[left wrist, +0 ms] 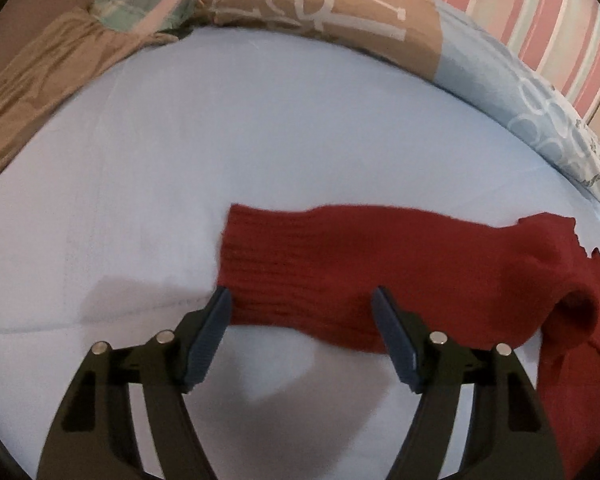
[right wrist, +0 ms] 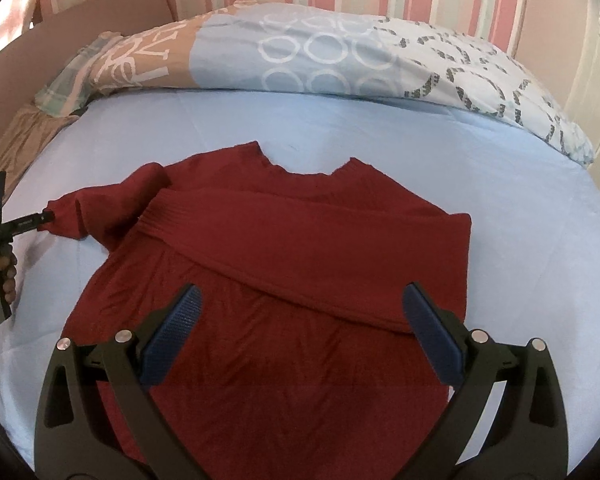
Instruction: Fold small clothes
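Knitwear was the job here: a small red sweater lay flat on the pale blue sheet of the bed, neckline toward the pillows, spread out so that it could be folded in stages. One sleeve was already laid diagonally across the chest, which, by my reading, put the fold partly along. The other sleeve stretched sideways off the body onto the bare sheet, its ribbed cuff at the far end, and that was likely the next piece to bring in.

The left gripper hung over that outstretched sleeve near the cuff, tilted down toward it. Its fingers stood fairly wide, one at the cuff's edge and the other over the middle of the sleeve, straddling the cloth; nothing was pinched between them. In the right wrist view the same tool appeared at the left edge, held in the person's hand, its tip right at the cuff.

The right gripper hovered above the lower half of the sweater, fingers spread wide and holding nothing, probably placed there to steady the body.

A patterned duvet was bunched along the head of the bed, well apart from the sweater, leaving room for folding.
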`<state>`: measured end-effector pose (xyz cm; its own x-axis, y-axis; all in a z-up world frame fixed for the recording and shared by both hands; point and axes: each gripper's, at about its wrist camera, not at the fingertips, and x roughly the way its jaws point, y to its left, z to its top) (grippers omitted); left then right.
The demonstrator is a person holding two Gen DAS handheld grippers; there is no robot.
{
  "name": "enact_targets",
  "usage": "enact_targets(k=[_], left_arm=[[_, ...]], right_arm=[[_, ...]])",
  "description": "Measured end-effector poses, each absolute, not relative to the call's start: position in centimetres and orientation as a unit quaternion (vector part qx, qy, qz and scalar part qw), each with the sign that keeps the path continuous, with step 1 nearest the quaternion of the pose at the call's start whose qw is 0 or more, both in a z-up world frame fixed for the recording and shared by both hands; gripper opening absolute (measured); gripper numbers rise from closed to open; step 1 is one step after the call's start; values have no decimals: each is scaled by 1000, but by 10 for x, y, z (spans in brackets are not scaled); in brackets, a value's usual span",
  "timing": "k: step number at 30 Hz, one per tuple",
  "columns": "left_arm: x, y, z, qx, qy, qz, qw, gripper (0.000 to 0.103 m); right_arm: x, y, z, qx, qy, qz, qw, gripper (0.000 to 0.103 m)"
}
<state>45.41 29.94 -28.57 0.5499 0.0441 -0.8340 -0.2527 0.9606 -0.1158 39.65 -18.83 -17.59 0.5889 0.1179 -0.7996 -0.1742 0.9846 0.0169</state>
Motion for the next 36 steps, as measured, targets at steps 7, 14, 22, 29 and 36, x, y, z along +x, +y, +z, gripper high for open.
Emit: enact_targets(k=[7,14,22,29,36], left_arm=[[451,287,-275,-109,442,50,889,13],[454,288,-237,-116,399,58,908,12],[468,276,-169,-93,358,66,927,12],[475,191,-118,-55,336,-3,940,12],[479,47,-130,-41,352,-116,928,12]], right_arm=[[397,-188,-183,-29,452,85,887,99],[396,-192,-185,-22,451,88,888,99],[395,-216,-179,-1,439,84,894,99],[392,-254,-176,29,429,71,900,100],[383,-303,-182,55,424,54,902,100]])
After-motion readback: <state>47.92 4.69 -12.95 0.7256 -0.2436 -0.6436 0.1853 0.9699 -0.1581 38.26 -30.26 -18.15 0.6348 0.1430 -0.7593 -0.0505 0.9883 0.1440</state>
